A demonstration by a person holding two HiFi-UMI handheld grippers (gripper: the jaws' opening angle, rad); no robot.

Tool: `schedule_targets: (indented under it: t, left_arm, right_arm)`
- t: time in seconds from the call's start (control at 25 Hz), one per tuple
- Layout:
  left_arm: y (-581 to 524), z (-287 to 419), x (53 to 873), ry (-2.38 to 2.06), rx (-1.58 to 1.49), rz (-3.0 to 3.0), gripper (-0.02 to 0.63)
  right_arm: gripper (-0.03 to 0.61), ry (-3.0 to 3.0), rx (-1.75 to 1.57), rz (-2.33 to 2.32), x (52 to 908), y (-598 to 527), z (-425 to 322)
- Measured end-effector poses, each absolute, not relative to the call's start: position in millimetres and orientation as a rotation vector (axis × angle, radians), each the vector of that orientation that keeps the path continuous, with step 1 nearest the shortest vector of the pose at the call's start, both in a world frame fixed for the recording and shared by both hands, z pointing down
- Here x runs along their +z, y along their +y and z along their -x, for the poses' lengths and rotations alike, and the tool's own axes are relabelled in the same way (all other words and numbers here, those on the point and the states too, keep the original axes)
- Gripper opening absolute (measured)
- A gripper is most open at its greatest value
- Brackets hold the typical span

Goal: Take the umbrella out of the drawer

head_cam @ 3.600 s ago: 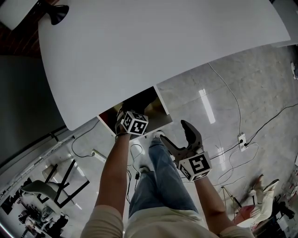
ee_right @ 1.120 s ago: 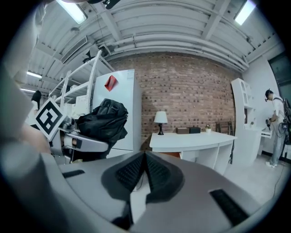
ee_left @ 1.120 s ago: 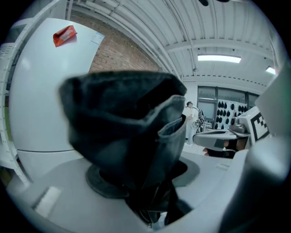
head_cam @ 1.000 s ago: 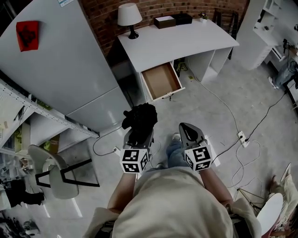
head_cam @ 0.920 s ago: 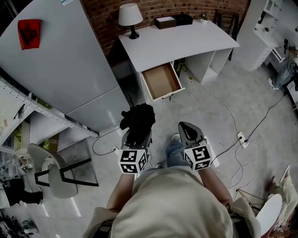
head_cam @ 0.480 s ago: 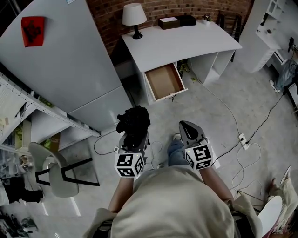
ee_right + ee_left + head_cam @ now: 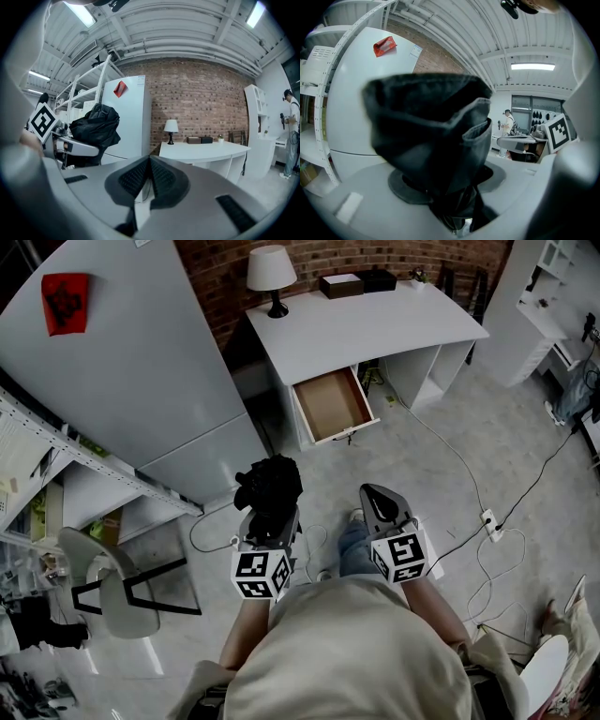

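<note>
Grey floor [image 7: 450, 427] spreads below. Left gripper [image 7: 270, 521] has its jaws clamped on the bunched black umbrella [image 7: 270, 486], well away from the open drawer [image 7: 330, 405]. Its fabric looks light and floppy, so the stiff shaft seems the safest hold. Right gripper [image 7: 379, 499] is closed and empty.

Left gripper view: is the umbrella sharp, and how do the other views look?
Left gripper view: the black umbrella crowds the centre, blurred. Right gripper view: fisheye bends the ceiling beams; desk sharp. Head view: dim, edges curved.
</note>
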State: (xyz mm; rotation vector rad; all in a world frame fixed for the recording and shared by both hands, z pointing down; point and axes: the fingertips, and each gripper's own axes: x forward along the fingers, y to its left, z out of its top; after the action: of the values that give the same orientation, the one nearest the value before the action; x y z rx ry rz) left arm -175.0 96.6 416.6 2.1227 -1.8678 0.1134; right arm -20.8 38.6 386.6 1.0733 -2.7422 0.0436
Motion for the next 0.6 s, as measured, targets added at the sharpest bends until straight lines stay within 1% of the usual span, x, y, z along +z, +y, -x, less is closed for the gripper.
schedule_targets:
  t: [0.6]
  left_arm:
    - [88.2,171.9,414.2,-1.873,0.116,-2.141,0.239]
  right_arm:
    - [0.002,-2.74,0.042,-1.107,386.5,31.9,13.1]
